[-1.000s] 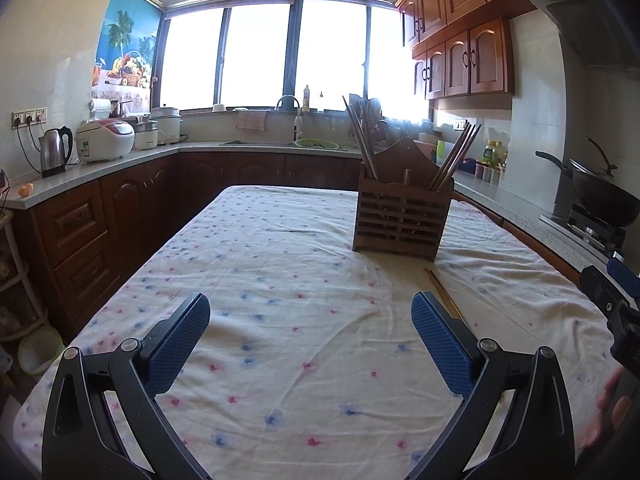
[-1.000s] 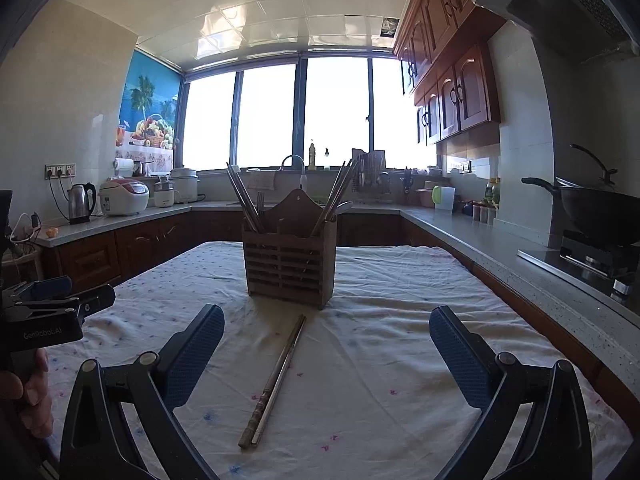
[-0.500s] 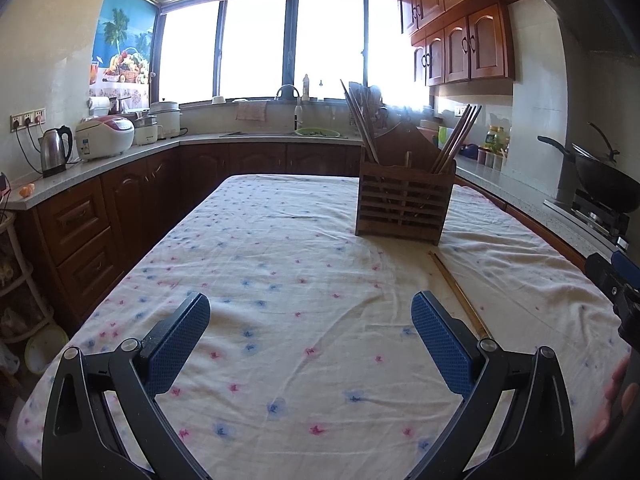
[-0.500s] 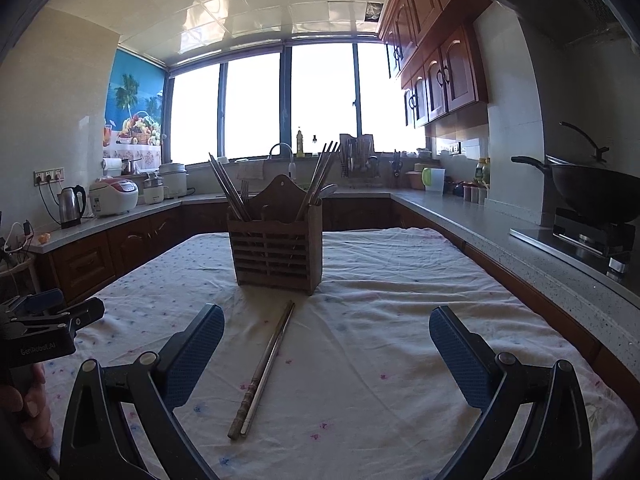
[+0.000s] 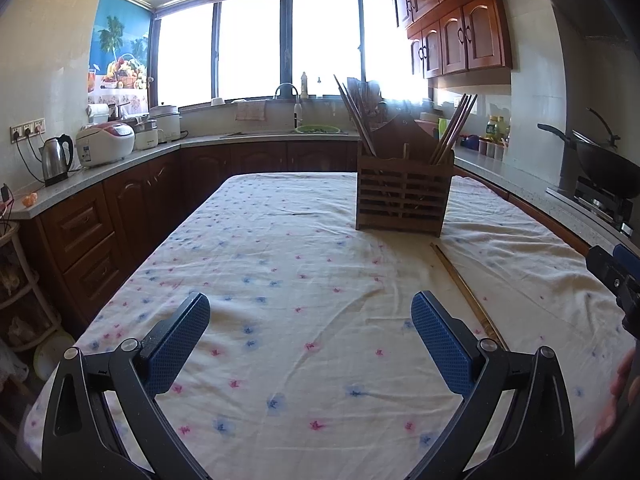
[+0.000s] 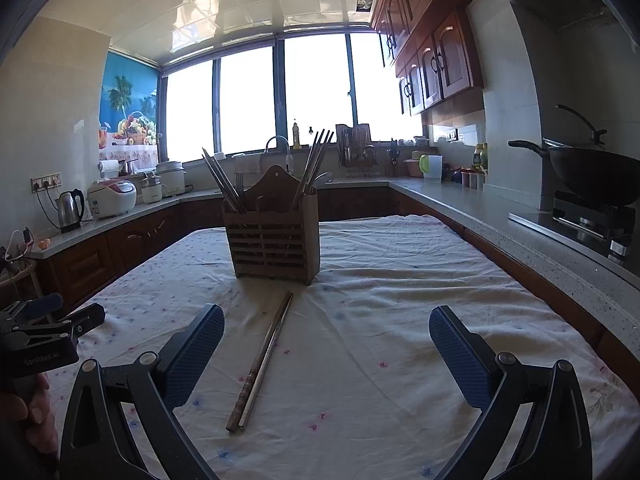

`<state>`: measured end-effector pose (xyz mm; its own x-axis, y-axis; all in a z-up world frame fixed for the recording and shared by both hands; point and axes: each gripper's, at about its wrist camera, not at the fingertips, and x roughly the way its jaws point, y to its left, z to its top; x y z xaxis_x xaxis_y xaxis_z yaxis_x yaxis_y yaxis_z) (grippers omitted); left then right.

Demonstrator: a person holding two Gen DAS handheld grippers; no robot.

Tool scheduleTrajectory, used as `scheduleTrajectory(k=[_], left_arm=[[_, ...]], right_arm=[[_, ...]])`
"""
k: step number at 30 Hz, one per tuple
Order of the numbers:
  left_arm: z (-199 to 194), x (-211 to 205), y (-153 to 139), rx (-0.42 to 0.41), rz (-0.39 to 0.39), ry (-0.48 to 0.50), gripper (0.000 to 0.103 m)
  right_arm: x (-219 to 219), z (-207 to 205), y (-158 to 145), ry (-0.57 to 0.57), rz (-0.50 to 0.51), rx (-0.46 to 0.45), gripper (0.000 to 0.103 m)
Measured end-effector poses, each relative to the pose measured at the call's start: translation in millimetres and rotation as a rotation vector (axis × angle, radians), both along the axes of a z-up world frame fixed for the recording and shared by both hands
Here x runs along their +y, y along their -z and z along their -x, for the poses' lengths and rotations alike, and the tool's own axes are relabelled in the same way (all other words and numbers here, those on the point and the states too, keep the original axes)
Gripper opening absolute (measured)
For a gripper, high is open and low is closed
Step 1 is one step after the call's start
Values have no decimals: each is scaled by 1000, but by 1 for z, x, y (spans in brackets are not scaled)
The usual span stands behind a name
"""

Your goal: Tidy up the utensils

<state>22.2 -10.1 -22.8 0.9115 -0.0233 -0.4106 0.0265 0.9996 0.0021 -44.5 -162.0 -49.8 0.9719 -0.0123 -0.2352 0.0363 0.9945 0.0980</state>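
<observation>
Your pair of chopsticks [image 6: 262, 360] lies flat on the flowered tablecloth [image 6: 380, 320], the two sticks side by side and touching, their far tips pointing at the wooden utensil holder [image 6: 274, 236] and stopping just short of its base. From the left wrist view the same pair [image 5: 468, 292] runs along the cloth on the right, just beyond your left gripper's right finger.

The holder stands upright on the cloth, slatted at the front, with bundles of chopsticks leaning out of its left and right compartments; what sits in the middle is too dark to tell.

Your right gripper [image 6: 326, 352] hangs low over the near part of the table with its jaws spread wide and nothing between the blue pads [image 6: 192, 354]; the near ends of the chopsticks lie between the fingers, closer to the left one, and do not touch either. Your left gripper [image 5: 310, 344] is likewise spread wide and holds nothing, over bare cloth, well apart from the holder.

Around the table you have the counter with a kettle [image 5: 56, 158] and rice cooker [image 5: 106, 148] to the left, a sink under the bright window, and a wok [image 6: 592, 176] on the stove to the right.
</observation>
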Motion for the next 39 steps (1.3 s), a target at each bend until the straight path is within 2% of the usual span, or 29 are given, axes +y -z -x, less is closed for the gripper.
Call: scheduleTrajectory(k=[21,39], left_arm=[[11,-9,-7,-53,-23,-1,103],[11,-13,-9,-45,-30,10,103]], right_arm=[[3,5,-3,-25,-7,-29,103],[6,4,-5,-41,-4,-38,103]])
